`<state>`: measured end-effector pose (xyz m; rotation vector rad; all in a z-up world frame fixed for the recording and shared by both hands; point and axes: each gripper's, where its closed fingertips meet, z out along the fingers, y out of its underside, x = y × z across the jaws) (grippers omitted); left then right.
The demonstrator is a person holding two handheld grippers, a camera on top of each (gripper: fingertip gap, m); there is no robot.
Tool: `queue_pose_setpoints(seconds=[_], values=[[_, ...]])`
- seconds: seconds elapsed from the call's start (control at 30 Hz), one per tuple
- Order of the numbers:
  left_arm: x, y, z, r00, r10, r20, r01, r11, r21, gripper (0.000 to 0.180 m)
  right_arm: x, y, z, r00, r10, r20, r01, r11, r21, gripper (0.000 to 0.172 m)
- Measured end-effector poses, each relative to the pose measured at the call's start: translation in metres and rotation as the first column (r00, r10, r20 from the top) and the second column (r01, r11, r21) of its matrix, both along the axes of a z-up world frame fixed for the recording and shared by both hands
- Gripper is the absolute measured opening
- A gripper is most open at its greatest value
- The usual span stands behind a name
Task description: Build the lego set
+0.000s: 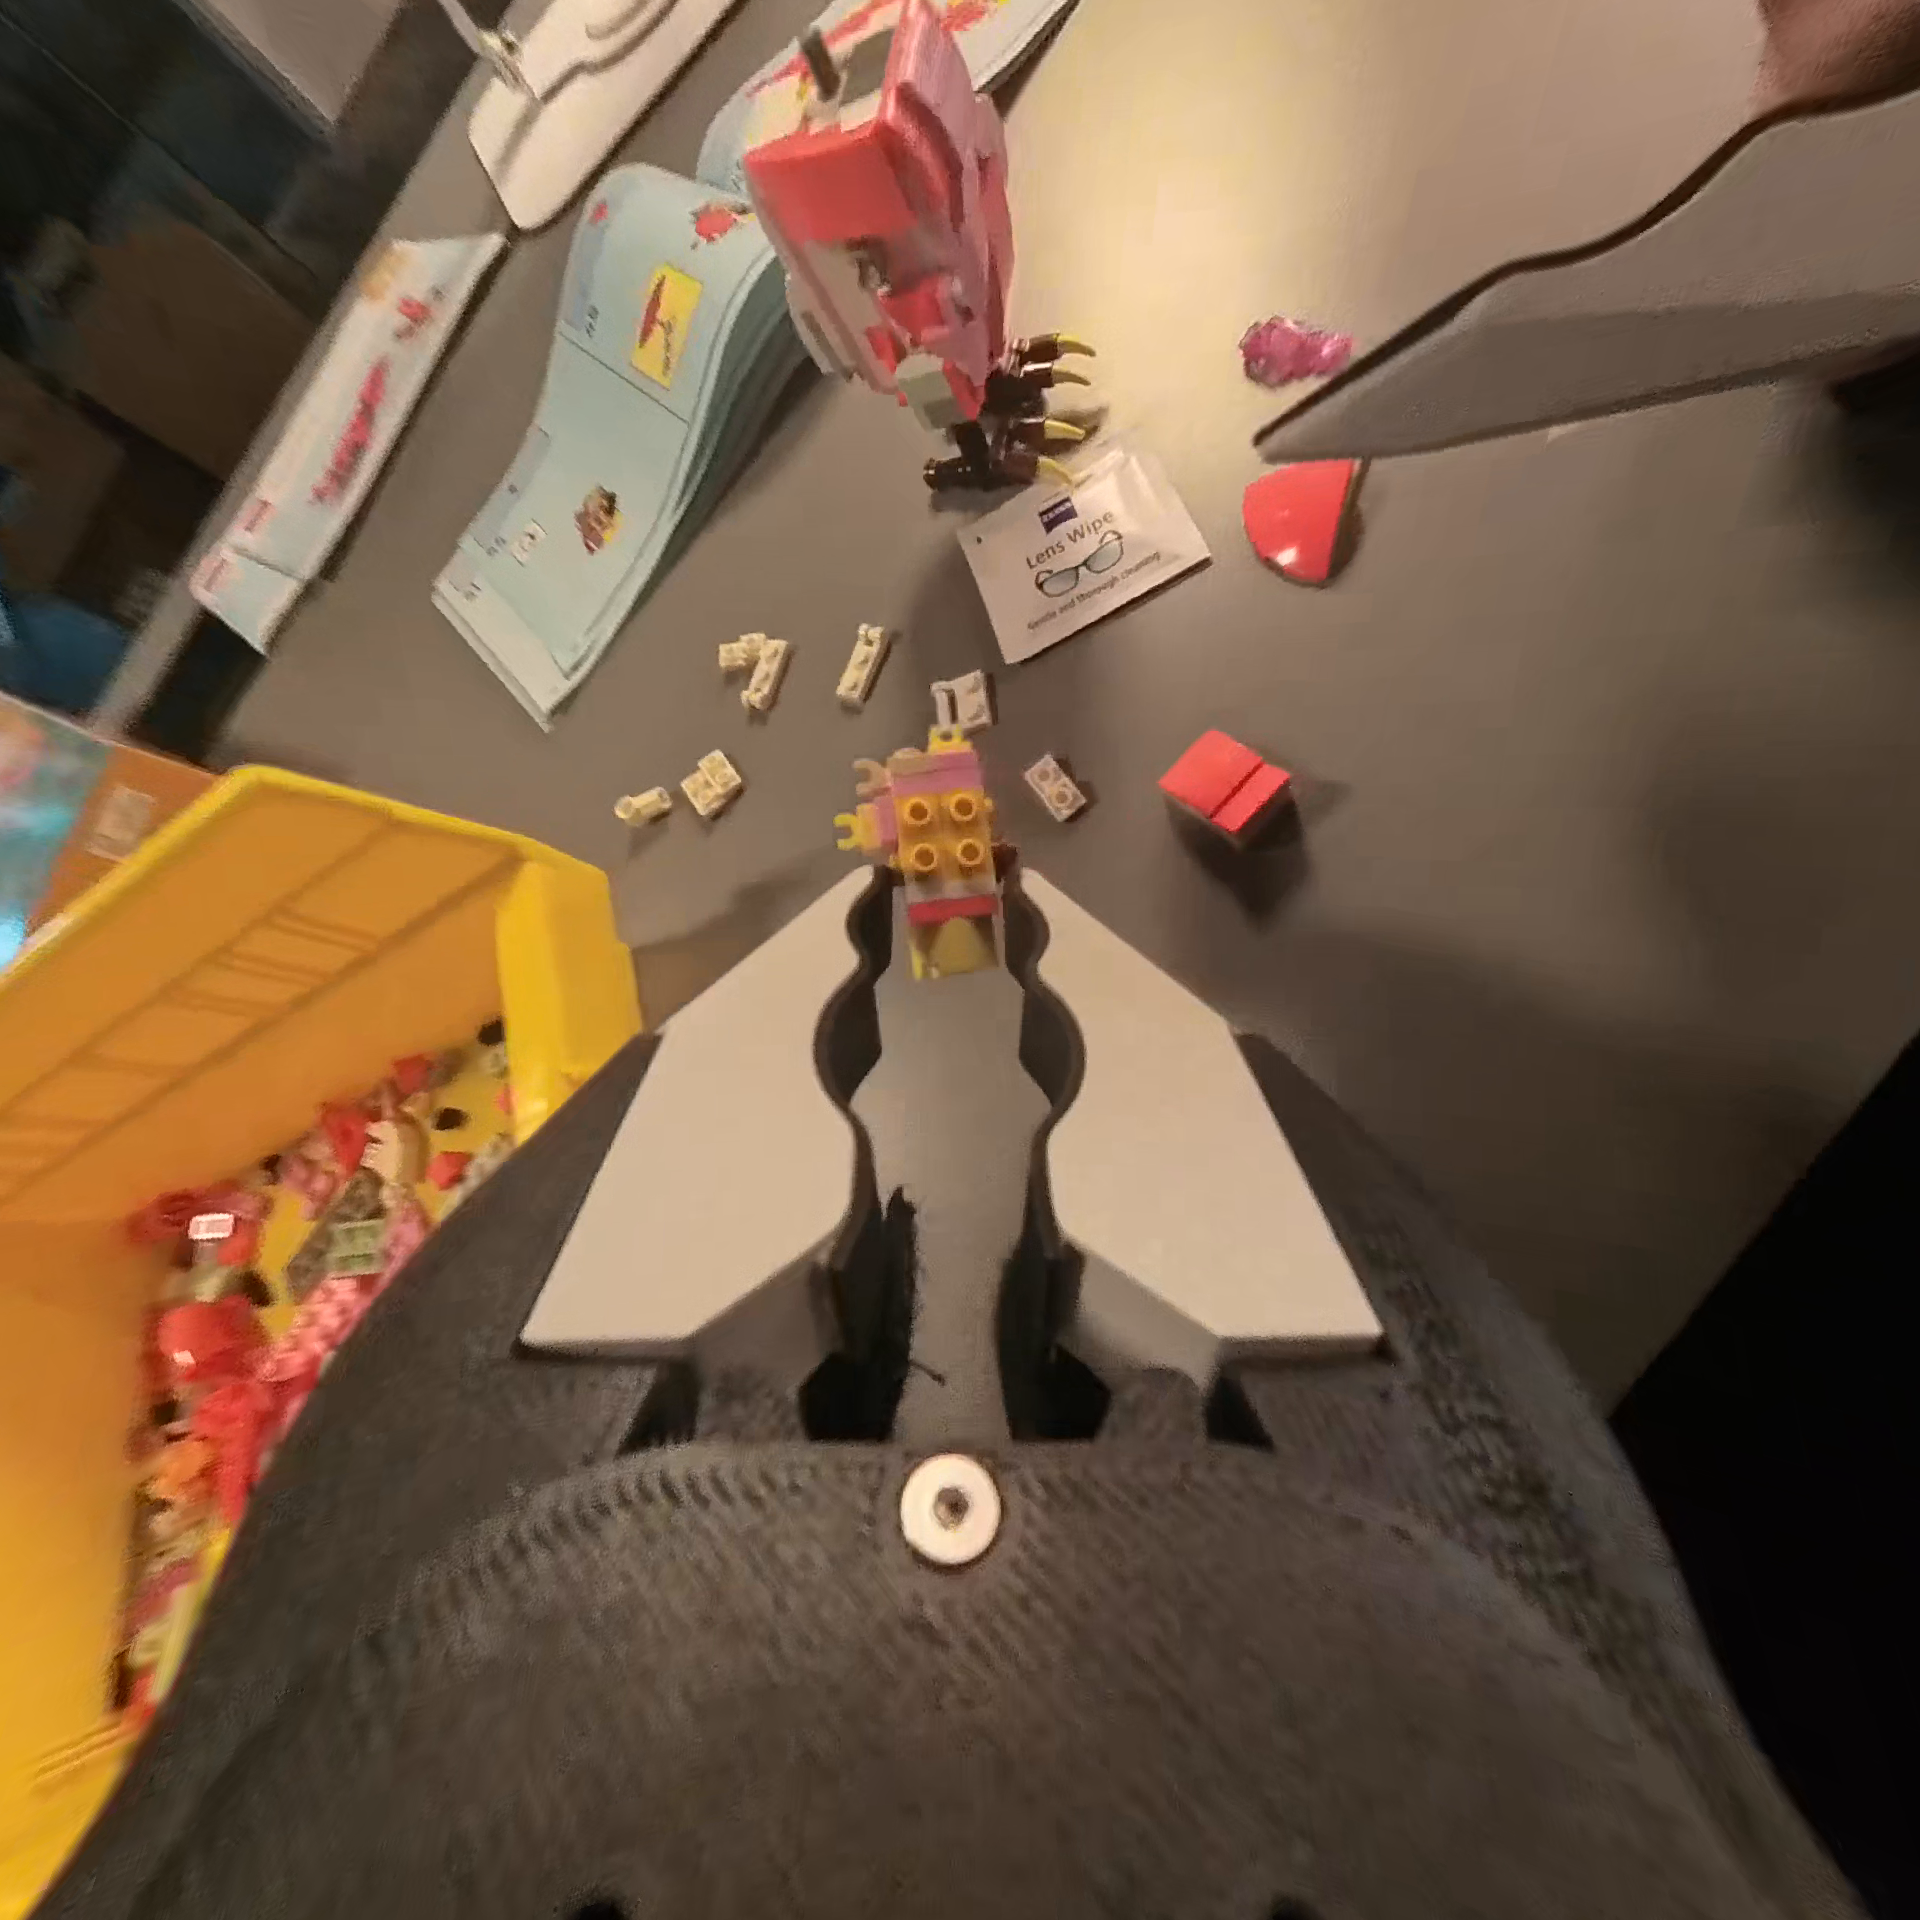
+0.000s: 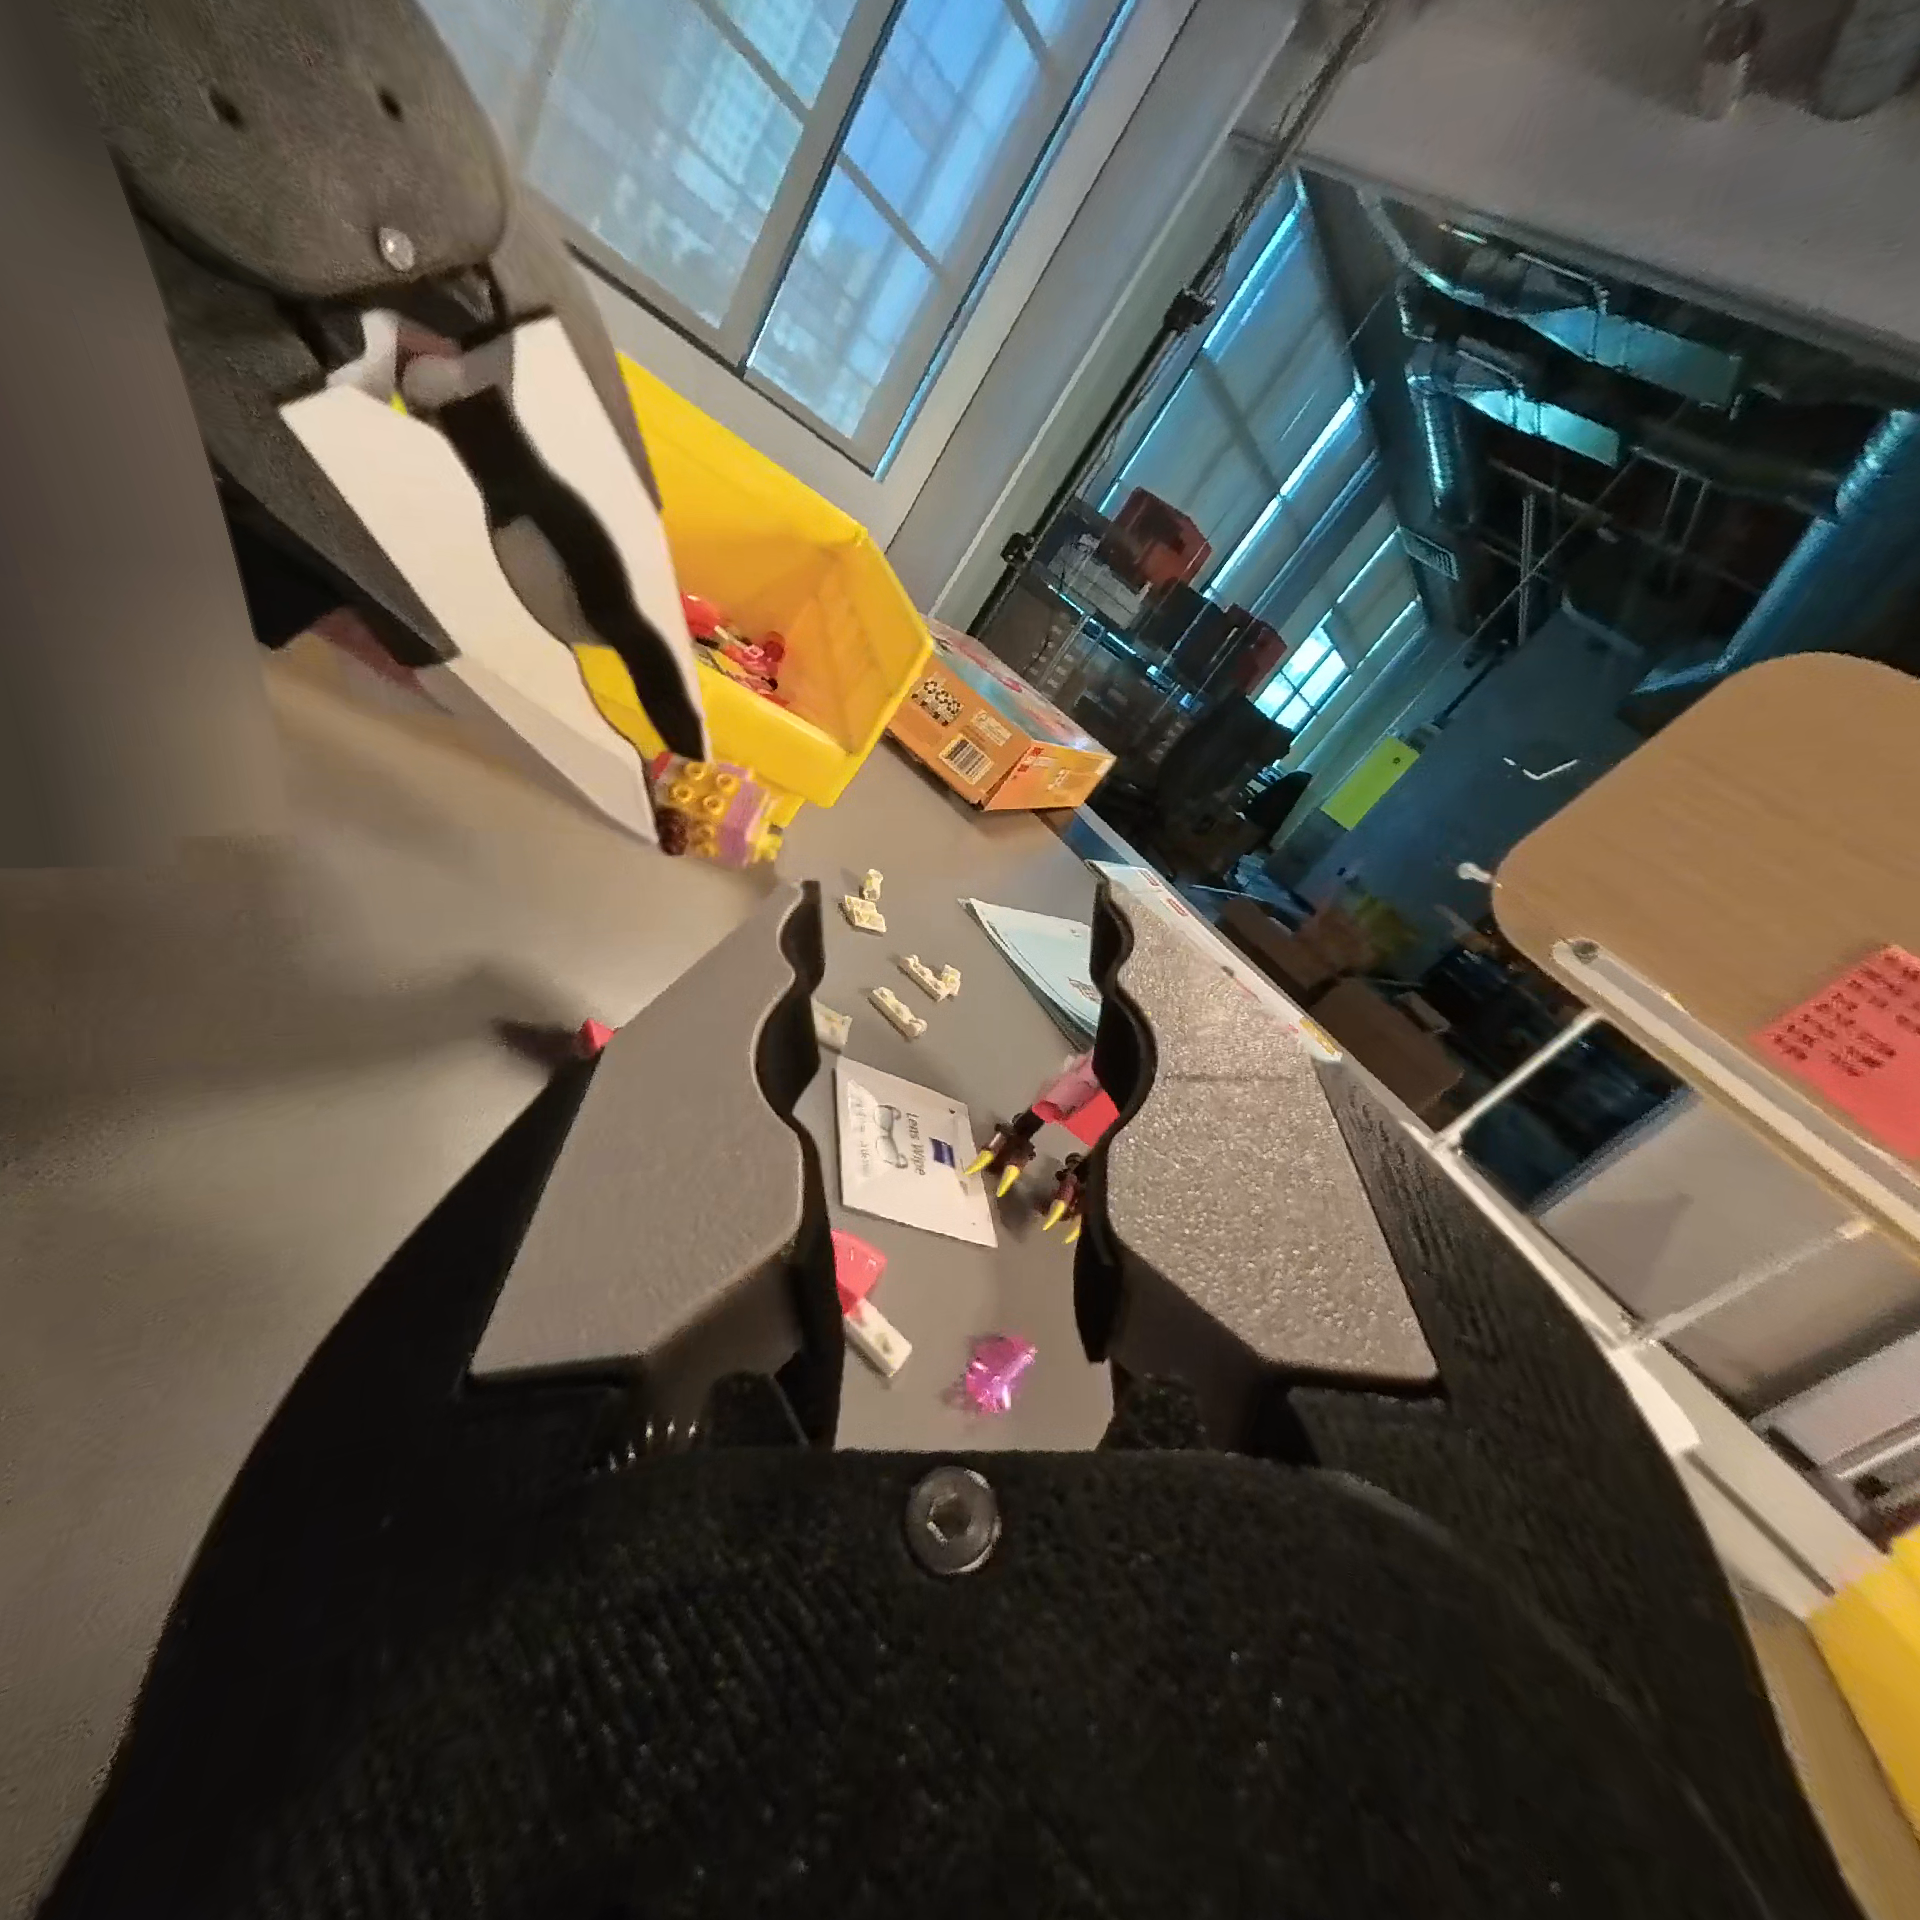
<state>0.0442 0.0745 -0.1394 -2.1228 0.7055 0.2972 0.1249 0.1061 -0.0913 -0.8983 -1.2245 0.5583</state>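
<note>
Jaws of the left gripper (image 1: 948,914) are nearly closed, both fingertips pressed on a small brick assembly (image 1: 940,842) of yellow, pink and red pieces, held just above the grey table (image 1: 1558,935). Jaws of the right gripper (image 2: 951,935) stand wide apart with nothing between them. Below the right gripper lie a white wipe sachet (image 2: 909,1153), small cream bricks (image 2: 899,1013), a pink translucent piece (image 2: 997,1371) and the yellow-tipped claws (image 2: 1023,1169) of a larger pink-and-red brick model (image 1: 904,208). A yellow bin (image 1: 260,1039) of mixed bricks sits left of the left gripper. An open instruction booklet (image 1: 623,416) and a red block (image 1: 1226,795) lie nearby.
</note>
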Motion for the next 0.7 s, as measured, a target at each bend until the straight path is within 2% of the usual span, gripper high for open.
queue_pose_setpoints(seconds=[0.07,0.17,0.27,0.37,0.47,0.53,0.63,0.7], values=[[0.001,0.001,0.002,0.999,-0.009,-0.050,0.010,1.000,0.020,0.020,-0.001,-0.003,-0.002,1.000,0.002,0.016,-0.002,1.000,0.025,0.049],[0.002,0.000,-0.002,1.000,-0.013,-0.027,0.013,1.000,-0.005,0.020,0.000,-0.004,-0.002,1.000,0.001,0.020,-0.002,0.999,0.033,0.047],[0.010,-0.006,-0.016,0.992,-0.018,0.124,0.034,0.991,-0.127,0.020,0.002,-0.001,0.000,1.000,-0.012,0.003,0.011,1.000,0.027,0.046],[0.018,-0.012,-0.027,0.956,0.008,0.292,0.066,0.968,-0.244,0.020,0.006,0.002,0.005,0.999,-0.034,-0.027,0.035,0.999,0.026,0.045],[0.012,-0.015,-0.035,0.957,0.052,0.284,0.041,0.949,-0.313,0.020,0.010,0.007,0.011,0.996,-0.062,-0.057,0.064,0.998,0.022,0.045],[0.010,-0.016,-0.039,0.959,0.064,0.275,0.036,0.938,-0.346,0.020,0.014,0.014,0.016,0.990,-0.108,-0.092,0.111,0.994,0.023,0.045],[0.014,-0.015,-0.038,0.946,0.072,0.315,0.044,0.937,-0.346,0.020,0.034,0.032,0.035,0.947,-0.248,-0.203,0.262,0.964,0.046,0.043],[0.018,-0.014,-0.037,0.923,0.083,0.375,0.052,0.940,-0.337,0.032,0.045,0.036,0.046,0.921,-0.281,-0.270,0.300,0.953,0.032,0.042]])
